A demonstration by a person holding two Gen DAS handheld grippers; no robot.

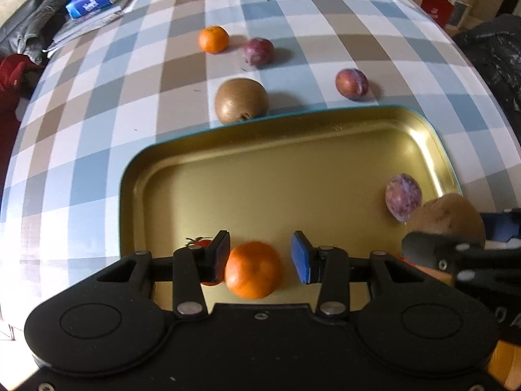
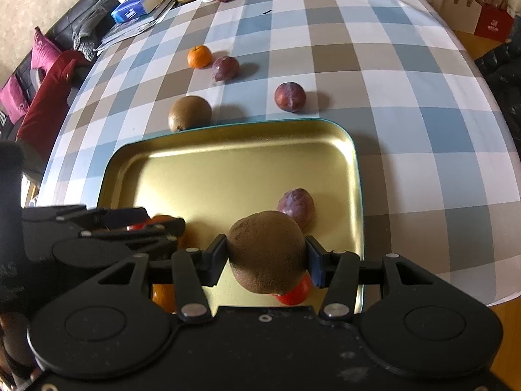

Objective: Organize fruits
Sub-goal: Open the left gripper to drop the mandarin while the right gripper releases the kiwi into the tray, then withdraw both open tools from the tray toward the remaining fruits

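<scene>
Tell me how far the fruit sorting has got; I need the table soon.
Done: a plum and a small tomato lie in the gold tray. In hand: the right gripper clamps a kiwi over the tray; an orange sits between the left gripper pads. Left: a kiwi, two plums and an orange nearby, two more far off.

1. Your tray sits on the table, nearest you.
2. In it, a plum lies to the right, a mandarin at the near edge, left.
3. Just behind the tray lies a kiwi; another plum lies to its right.
4. Farther back, a second mandarin lies left of a third plum.
</scene>
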